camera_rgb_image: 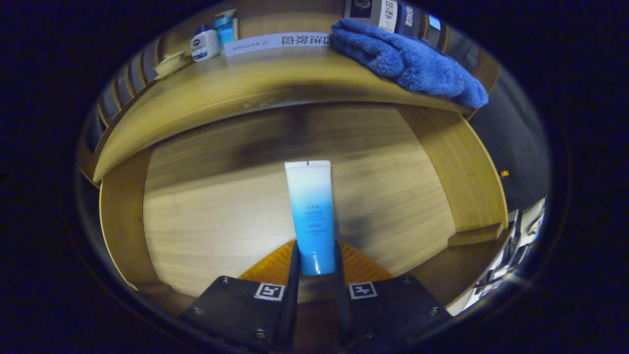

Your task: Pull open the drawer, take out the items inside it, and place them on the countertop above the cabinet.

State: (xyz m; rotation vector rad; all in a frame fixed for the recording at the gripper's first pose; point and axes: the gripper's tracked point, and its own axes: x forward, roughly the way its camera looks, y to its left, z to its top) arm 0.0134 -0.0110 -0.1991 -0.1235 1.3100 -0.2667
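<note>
The tube (311, 211), a flattened squeeze tube that fades from a white crimped tail to a saturated blue body with small print across its middle, is held upright between the gripper's (316, 265) two fingers, which are closed against its lower blue end, one on each side. It stands over the open drawer (206, 211), whose pale wood-grain floor spreads behind it, the tail pointing up toward the underside of the countertop (236, 93); whether the cap end rests on the drawer floor or hangs free cannot be told from here. The step in hand appears to be the lift-out. To do it well, the grip should be kept firm but not so hard that the soft tube buckles or slips, the tube drawn back and out clear of the overhanging counter edge before it is raised, and then carried to a bare stretch of the counter. On that countertop a blue towel (413, 61) is heaped to one side, with a white bottle (204, 44) and a small blue container (225, 27) standing at the far corner and a printed strip (277, 42) lying between them; the open wood in front of the strip looks like the safest landing place.
</note>
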